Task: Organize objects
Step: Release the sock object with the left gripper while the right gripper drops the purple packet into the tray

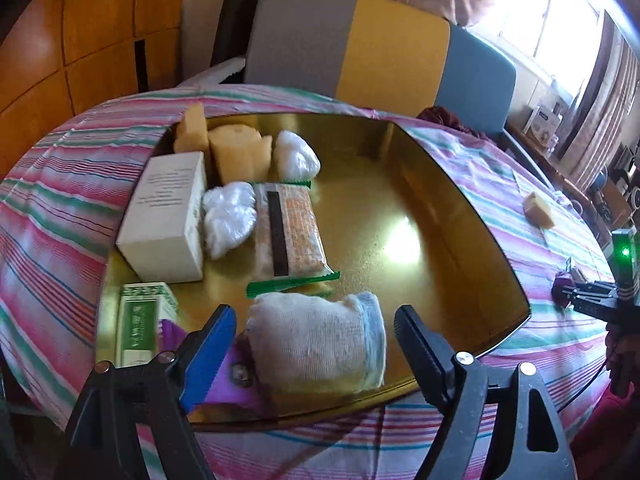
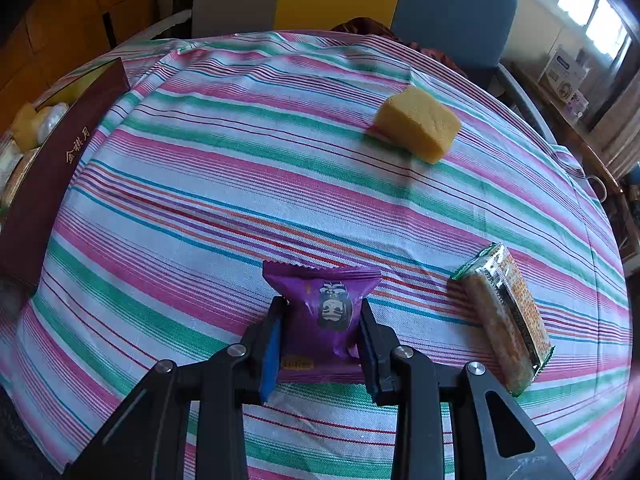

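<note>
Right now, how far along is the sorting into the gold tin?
Mostly packed: the gold tin already holds boxes, sponges, bags, a cracker pack and the rolled cloth, which sits between the open left gripper. The right gripper grips the purple snack packet. Left outside: yellow sponge and cracker packet.

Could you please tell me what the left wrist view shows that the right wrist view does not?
Only the left wrist view shows the gold tray's inside: white box, rolled cloth between the open left tongs, and a cracker pack. Only the right wrist view shows the right tongs shut on the purple packet, with another cracker pack beside. Both share the striped tablecloth and loose yellow sponge.
</note>
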The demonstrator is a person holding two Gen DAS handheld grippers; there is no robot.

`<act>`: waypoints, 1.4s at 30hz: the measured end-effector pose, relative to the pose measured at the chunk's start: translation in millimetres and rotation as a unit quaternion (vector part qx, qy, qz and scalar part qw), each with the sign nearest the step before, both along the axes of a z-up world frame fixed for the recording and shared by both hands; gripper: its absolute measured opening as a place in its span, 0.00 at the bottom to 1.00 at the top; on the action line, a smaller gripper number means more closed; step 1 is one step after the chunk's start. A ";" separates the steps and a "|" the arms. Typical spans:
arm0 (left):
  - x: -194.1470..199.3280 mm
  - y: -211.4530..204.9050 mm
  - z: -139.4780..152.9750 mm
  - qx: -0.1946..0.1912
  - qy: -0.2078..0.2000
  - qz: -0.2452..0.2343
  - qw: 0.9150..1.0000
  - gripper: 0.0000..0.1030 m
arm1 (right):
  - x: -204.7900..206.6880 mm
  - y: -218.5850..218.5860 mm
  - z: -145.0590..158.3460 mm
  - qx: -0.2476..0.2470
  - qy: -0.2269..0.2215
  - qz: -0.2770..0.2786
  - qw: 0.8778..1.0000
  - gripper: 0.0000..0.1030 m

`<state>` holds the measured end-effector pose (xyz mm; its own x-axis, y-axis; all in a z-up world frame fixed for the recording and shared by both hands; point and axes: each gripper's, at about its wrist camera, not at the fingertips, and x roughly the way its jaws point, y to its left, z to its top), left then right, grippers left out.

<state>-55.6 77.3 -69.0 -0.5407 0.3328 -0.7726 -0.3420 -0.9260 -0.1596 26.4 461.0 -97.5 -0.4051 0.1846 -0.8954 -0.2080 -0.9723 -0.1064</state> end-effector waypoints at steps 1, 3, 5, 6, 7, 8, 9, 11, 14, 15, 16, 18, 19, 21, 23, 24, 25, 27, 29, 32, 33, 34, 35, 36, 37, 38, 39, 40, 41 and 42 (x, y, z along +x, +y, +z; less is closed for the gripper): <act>1.7 -2.9 3.7 0.003 0.004 0.004 1.000 0.80 | 0.2 -0.2 -0.1 0.000 0.000 0.001 1.000 0.33; 5.0 -5.4 12.4 0.003 0.021 0.012 1.000 0.80 | -0.1 0.3 -0.1 0.001 0.000 0.001 1.000 0.33; 7.4 -8.9 22.1 -0.003 0.039 0.018 0.999 0.80 | -0.7 1.4 -0.2 0.000 -0.001 -0.002 1.000 0.33; 9.2 -11.3 27.1 -0.004 0.048 0.023 0.999 0.80 | -1.1 1.7 -0.2 0.000 -0.001 -0.004 1.000 0.33; 9.9 -12.9 30.0 -0.007 0.054 0.026 0.998 0.80 | -1.2 0.9 0.4 0.001 -0.001 -0.007 1.000 0.33; 10.9 -14.8 32.8 -0.012 0.061 0.030 0.998 0.80 | -1.8 -0.2 1.8 0.000 -0.002 -0.008 1.000 0.33; 11.3 -16.9 35.5 -0.015 0.067 0.034 0.997 0.80 | -2.3 -2.7 5.2 -0.005 0.003 -0.008 1.000 0.33; 11.7 -21.4 40.5 -0.015 0.076 0.039 0.996 0.80 | -2.9 -12.6 17.0 -0.014 0.022 -0.006 1.000 0.33; 10.3 -29.6 43.7 -0.007 0.078 0.049 0.996 0.80 | -6.7 -39.3 40.3 -0.040 0.059 0.011 0.997 0.32; 10.5 -33.1 44.1 -0.004 0.076 0.052 0.996 0.80 | -9.8 -55.5 50.8 -0.048 0.075 0.027 0.996 0.33; 10.1 -36.0 44.0 -0.002 0.075 0.056 0.996 0.80 | -13.1 -68.1 58.2 -0.053 0.085 0.041 0.994 0.32; 9.8 -41.9 43.6 0.002 0.073 0.062 0.995 0.80 | -21.5 -102.3 75.2 -0.069 0.108 0.081 0.988 0.33; 10.3 -44.0 43.1 0.004 0.071 0.064 0.995 0.80 | -26.6 -117.0 80.0 -0.077 0.114 0.098 0.986 0.33; 10.5 -48.7 42.0 0.012 0.064 0.065 0.996 0.79 | -37.3 -152.3 86.2 -0.089 0.121 0.134 0.980 0.33; 12.1 -52.3 41.2 0.013 0.065 0.067 0.996 0.78 | -46.4 -183.7 85.7 -0.093 0.119 0.159 0.976 0.33; 12.2 -54.3 40.8 0.014 0.064 0.068 0.996 0.78 | -51.0 -196.3 83.6 -0.095 0.116 0.168 0.974 0.33; 12.2 -56.1 40.2 0.015 0.063 0.069 0.996 0.78 | -56.8 -210.0 80.0 -0.098 0.109 0.178 0.973 0.33; 12.0 -58.0 39.4 0.019 0.062 0.071 0.995 0.77 | -64.3 -232.2 70.4 -0.102 0.098 0.194 0.971 0.33; 11.8 -58.3 38.8 0.018 0.062 0.072 0.995 0.77 | -75.0 -248.3 54.1 -0.095 0.076 0.198 0.973 0.33; 11.6 -58.4 37.5 0.019 0.060 0.070 0.996 0.77 | -88.3 -265.8 30.4 -0.093 0.045 0.201 0.974 0.34; 11.6 -58.1 36.5 0.018 0.058 0.070 0.996 0.77 | -90.6 -267.6 24.4 -0.094 0.038 0.199 0.975 0.35; 12.0 -58.3 35.7 0.017 0.057 0.069 0.996 0.77 | -92.5 -268.9 18.4 -0.097 0.030 0.195 0.976 0.35; 11.7 -58.3 34.9 0.017 0.056 0.069 0.996 0.77 | -92.8 -268.8 14.4 -0.106 0.026 0.193 0.975 0.36; 11.4 -57.8 34.0 0.015 0.055 0.069 0.996 0.77 | -91.3 -266.6 13.1 -0.114 0.028 0.192 0.974 0.38; 11.4 -57.0 33.3 0.014 0.054 0.069 0.996 0.77 | -90.7 -265.9 12.2 -0.117 0.030 0.191 0.974 0.38; 11.6 -56.0 32.2 0.013 0.053 0.068 0.996 0.77 | -89.1 -264.6 11.7 -0.122 0.032 0.191 0.974 0.40; 12.0 -54.9 31.6 0.012 0.052 0.067 0.996 0.77 | -87.9 -263.4 11.4 -0.127 0.032 0.191 0.973 0.42; 12.4 -53.8 31.5 0.011 0.052 0.066 0.996 0.77 | -85.9 -262.4 11.8 -0.131 0.035 0.190 0.972 0.42; 13.0 -52.6 31.8 0.010 0.053 0.064 0.996 0.77 | -84.2 -261.1 14.0 -0.133 0.039 0.188 0.972 0.43; 13.8 -51.5 32.2 0.008 0.054 0.064 0.996 0.77 | -81.5 -259.0 16.9 -0.137 0.044 0.186 0.972 0.43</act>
<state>-41.8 25.8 -36.9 -0.6595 0.2683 -0.7022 -0.2381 -0.9606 -0.1434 -55.0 202.0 -80.6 -0.4759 -0.2304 -0.8488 0.1677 -0.9711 0.1696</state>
